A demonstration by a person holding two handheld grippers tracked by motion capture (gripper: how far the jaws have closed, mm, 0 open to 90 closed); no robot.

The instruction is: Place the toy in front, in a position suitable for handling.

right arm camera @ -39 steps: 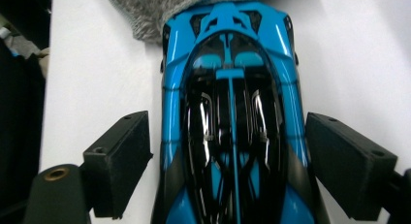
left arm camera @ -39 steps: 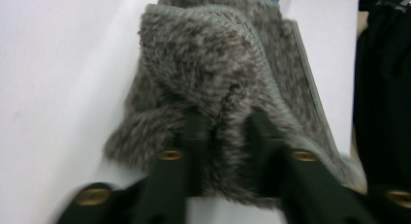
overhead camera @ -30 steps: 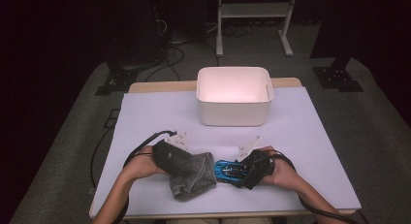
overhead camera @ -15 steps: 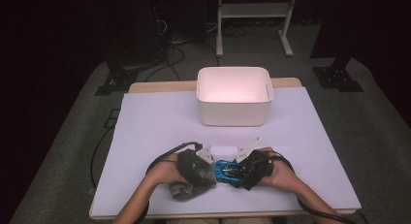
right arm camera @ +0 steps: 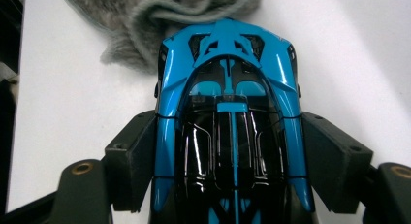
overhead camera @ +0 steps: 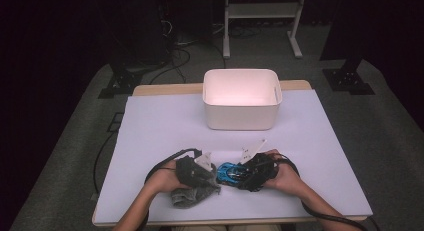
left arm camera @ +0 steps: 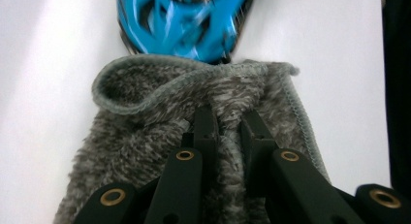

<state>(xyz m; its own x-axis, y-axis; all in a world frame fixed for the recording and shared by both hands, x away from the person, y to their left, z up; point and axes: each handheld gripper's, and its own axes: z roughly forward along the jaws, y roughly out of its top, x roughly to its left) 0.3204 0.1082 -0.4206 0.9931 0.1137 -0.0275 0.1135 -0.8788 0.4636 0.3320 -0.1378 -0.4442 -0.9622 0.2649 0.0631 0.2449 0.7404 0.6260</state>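
Observation:
A grey fleecy cloth (overhead camera: 192, 197) lies bunched near the table's front edge. My left gripper (overhead camera: 207, 177) is on top of it. In the left gripper view the jaws have just closed, and the gripper (left arm camera: 228, 124) pinches a fold of the cloth (left arm camera: 140, 127). Just beyond lies a blue and black toy car (left arm camera: 184, 25). The car (overhead camera: 229, 173) sits on the table right of the cloth, its end touching it. My right gripper (right arm camera: 228, 153) has just closed further, with its pads pressed on both sides of the car (right arm camera: 228, 103). The cloth (right arm camera: 155, 20) lies ahead of the car.
A white plastic bin (overhead camera: 240, 113) stands mid-table, beyond both hands. A pale sheet (overhead camera: 160, 126) covers the tabletop. Cables trail from each gripper over the front edge. A white stand (overhead camera: 260, 11) and dark gear sit on the floor behind.
My left gripper slid right across the cloth toward the car, sank, and shut on a fold. The right gripper kept its place around the car.

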